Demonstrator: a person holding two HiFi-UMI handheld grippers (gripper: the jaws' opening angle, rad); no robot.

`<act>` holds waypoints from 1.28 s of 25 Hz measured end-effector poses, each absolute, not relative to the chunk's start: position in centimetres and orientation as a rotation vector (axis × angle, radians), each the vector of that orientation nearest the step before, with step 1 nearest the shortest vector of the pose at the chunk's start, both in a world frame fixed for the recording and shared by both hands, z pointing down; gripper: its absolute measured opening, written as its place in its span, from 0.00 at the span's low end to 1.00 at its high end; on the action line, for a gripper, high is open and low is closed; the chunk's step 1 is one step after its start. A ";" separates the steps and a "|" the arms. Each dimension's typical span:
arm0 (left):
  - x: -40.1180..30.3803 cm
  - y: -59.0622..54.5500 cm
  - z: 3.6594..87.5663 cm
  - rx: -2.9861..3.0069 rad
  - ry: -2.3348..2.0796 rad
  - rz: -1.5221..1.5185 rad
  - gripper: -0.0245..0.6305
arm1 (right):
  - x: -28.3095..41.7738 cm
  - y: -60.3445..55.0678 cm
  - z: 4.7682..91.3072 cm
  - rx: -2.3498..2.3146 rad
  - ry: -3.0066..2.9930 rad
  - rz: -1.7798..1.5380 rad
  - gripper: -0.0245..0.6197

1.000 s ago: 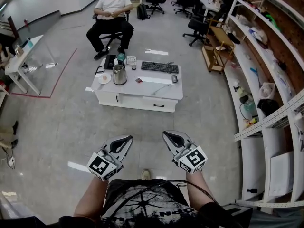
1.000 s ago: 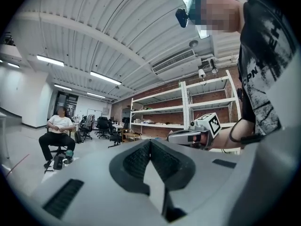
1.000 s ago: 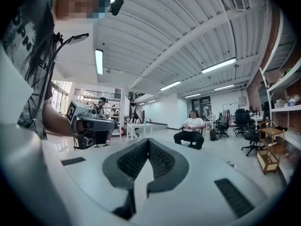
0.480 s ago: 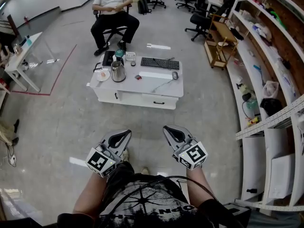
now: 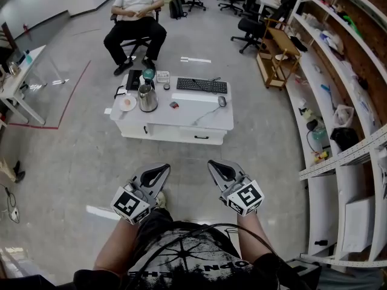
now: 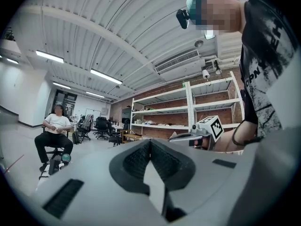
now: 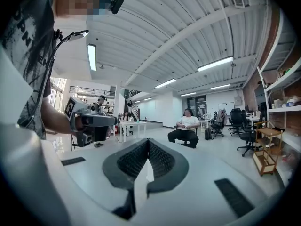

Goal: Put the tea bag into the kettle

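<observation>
Ahead, at twelve o'clock on the white low table (image 5: 205, 116), the steel kettle (image 5: 147, 98) stands. At its three o'clock lies a small reddish packet (image 5: 174, 105), probably the tea bag: light, limp, tearable, best pinched by an edge. The fingers of the left gripper (image 5: 158, 173) and right gripper (image 5: 217, 167) are clenched on nothing.

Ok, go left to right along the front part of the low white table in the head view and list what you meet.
plate → kettle → small red item → mouse
</observation>
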State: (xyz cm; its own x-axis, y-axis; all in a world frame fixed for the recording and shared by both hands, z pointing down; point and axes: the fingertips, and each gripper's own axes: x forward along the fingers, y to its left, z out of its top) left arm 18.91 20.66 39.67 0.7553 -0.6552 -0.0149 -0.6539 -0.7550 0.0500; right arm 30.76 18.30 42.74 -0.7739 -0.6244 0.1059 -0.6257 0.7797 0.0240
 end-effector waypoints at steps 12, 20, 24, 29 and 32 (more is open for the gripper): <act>12.0 10.1 38.6 2.968 -1.056 -0.015 0.05 | 23.6 8.2 41.1 1.050 -2.831 0.004 0.05; 8.5 4.9 38.8 2.982 -1.025 -0.008 0.05 | 19.3 2.6 41.6 1.066 -2.792 -0.013 0.05; 7.3 2.6 39.1 3.010 -0.998 -0.009 0.05 | 17.6 0.1 41.6 1.061 -2.782 -0.039 0.05; 5.9 -0.7 39.6 3.004 -0.961 -0.046 0.05 | 16.6 -2.7 41.5 1.096 -2.751 -0.070 0.05; 5.5 -2.2 39.6 3.007 -0.943 -0.051 0.05 | 16.5 -3.6 41.6 1.106 -2.725 -0.068 0.05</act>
